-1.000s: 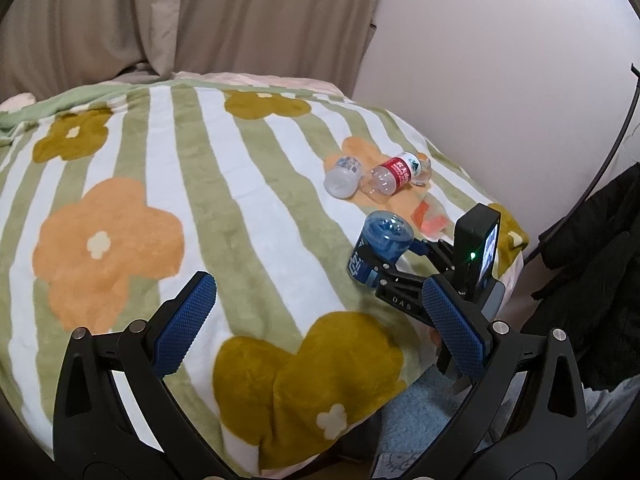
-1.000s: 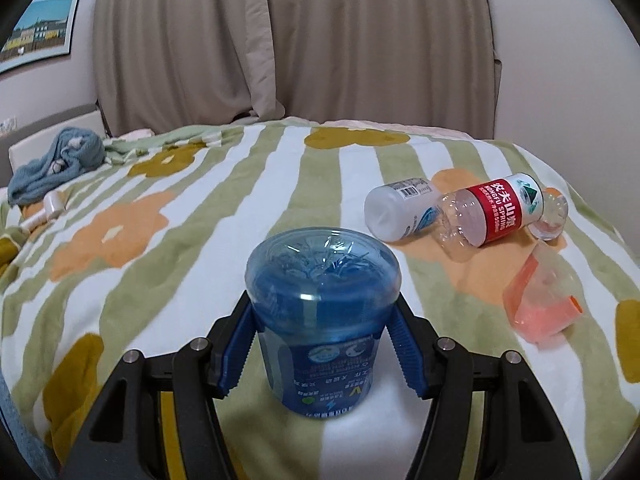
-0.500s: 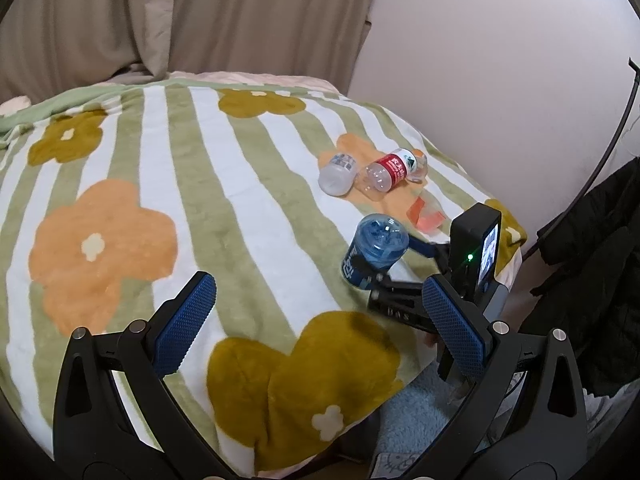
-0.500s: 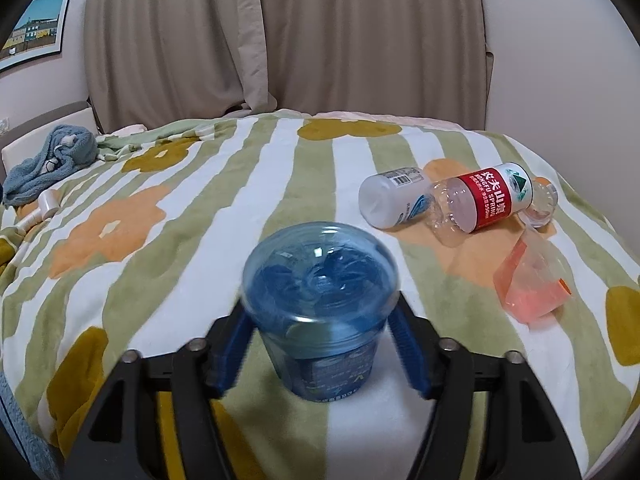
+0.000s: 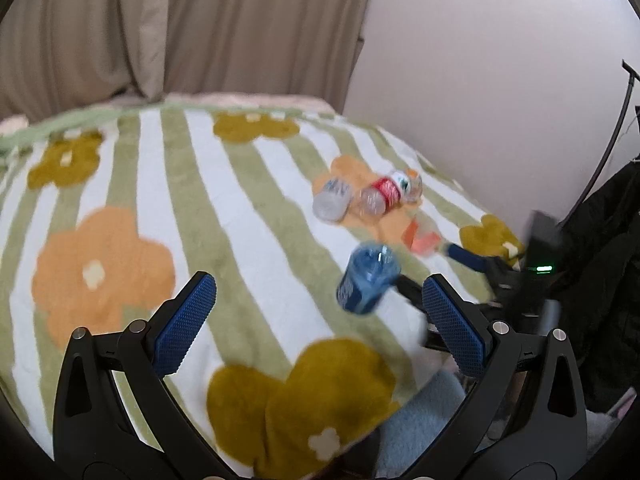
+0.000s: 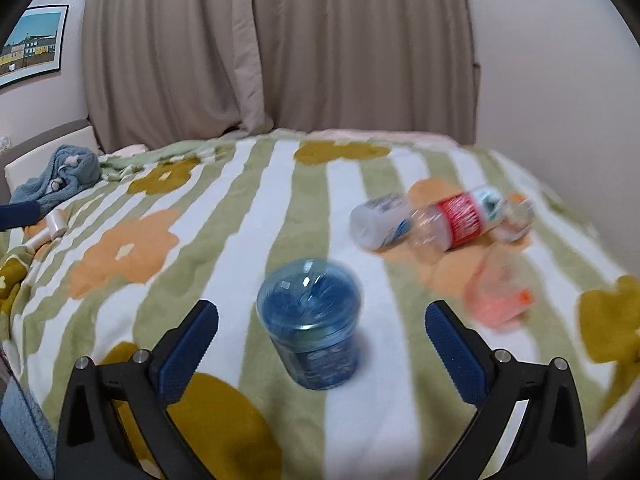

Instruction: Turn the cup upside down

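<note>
While both grippers' fingers [image 6: 188, 340] gape, cup [image 6: 310, 328] stands on striped blanket [image 6: 256, 216]; curtains [image 6: 280, 48] behind.

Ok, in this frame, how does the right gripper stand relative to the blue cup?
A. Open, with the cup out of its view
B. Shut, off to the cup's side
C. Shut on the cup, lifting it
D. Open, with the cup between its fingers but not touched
D: the right gripper is spread wide, and the blue cup sits on the blanket with clear gaps to both fingers.
</note>
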{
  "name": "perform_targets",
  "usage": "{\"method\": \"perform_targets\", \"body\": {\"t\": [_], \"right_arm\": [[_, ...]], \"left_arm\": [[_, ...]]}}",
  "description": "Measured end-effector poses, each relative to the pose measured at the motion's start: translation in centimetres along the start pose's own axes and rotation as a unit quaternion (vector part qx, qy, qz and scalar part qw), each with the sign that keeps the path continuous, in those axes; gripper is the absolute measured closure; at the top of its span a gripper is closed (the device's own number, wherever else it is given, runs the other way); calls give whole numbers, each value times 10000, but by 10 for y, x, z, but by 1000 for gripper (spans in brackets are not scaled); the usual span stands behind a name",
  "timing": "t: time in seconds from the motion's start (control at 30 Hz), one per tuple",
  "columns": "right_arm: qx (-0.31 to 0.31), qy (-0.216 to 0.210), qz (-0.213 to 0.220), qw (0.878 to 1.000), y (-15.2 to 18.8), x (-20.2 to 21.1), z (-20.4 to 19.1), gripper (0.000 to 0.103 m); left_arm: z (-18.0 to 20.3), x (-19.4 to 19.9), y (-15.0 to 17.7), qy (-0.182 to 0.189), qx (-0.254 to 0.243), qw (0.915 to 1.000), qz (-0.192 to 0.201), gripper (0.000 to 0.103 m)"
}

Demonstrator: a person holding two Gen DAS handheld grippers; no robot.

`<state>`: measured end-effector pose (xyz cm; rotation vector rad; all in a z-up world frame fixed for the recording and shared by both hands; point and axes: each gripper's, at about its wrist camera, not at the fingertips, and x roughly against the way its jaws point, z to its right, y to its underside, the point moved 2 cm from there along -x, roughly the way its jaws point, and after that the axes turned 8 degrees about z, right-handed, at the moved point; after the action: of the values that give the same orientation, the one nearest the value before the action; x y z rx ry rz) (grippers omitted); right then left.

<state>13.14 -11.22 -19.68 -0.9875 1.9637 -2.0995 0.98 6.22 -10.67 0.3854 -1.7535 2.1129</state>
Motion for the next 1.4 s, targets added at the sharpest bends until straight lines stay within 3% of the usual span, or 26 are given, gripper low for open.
{"method": "perform_targets", "body": {"t": [0.17, 0.27, 0.47, 0.57, 0.83, 1.4], "right_arm": [[-128, 688, 835, 9940, -55, 74, 12, 0], [-180, 1125, 1110, 9873, -85, 108, 20, 0], [-125, 1825, 1532, 9711, -117, 152, 26, 0], [-52, 2128, 1580, 9642, -117, 162, 25, 0], [-173, 2323, 1498, 9609, -105, 168, 28, 0], [-261, 2399, 1555, 9579, -100, 179, 32, 0]], "left_arm": [[23, 12, -43, -31, -379, 9960, 803, 0], [35, 23, -66, -4, -523, 9901, 1306, 0], [57, 32, -92, 0, -837, 9803, 1791, 0], [63, 35, -92, 47, -886, 9784, 1868, 0], [68, 35, -83, 91, -986, 9775, 1863, 0], [80, 39, -78, 213, -1078, 9766, 1848, 0]]}}
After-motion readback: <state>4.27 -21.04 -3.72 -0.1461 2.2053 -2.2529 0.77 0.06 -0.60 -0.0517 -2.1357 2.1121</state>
